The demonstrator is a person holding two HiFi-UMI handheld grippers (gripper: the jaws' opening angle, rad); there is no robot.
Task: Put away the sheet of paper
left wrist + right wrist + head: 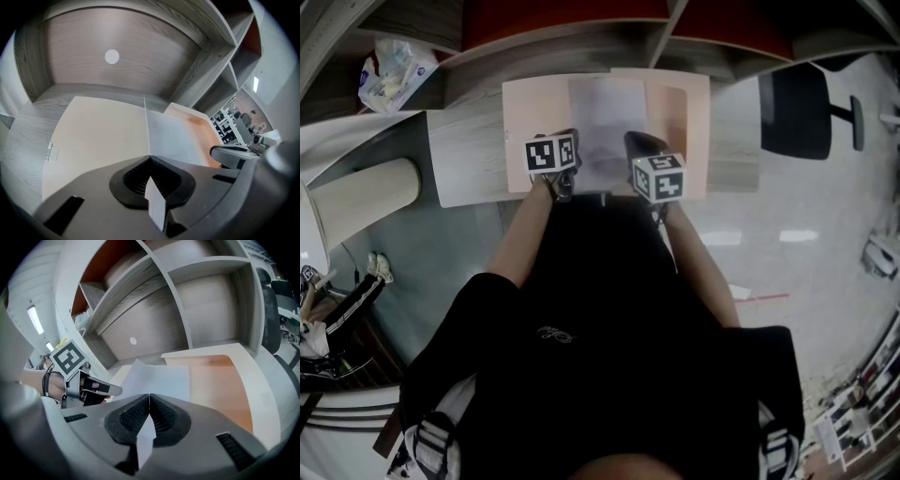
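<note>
Shelving (211,296) of grey wood grain stands at the back of the surface (733,141), its compartments open toward the person. On the surface in front of it lies an open folder (530,108), pale peach, with a deeper orange panel on its right-hand leaf. The sheet of paper (607,122) lies over the folder's middle, across the fold. Its long axis runs straight away from the person toward the shelving, and its near edge is lifted slightly off the folder.

Both claws are clamped on that near edge. The left claw (150,159) has its jaws pressed together on the sheet close to its near left corner, so the paper spreads ahead of it and to its right. The right claw (149,397) is likewise closed on the paper close to the near right corner, with the sheet fanning out ahead and to its left. A small flap of paper pokes back through each pair of jaws.

The sheet therefore lies forward of both claws and between them. The orange leaf lies just to the sheet's right, nearer the right claw. If the paper belongs on that side, the move looks like a sideways slide to the right, led by the right claw.
</note>
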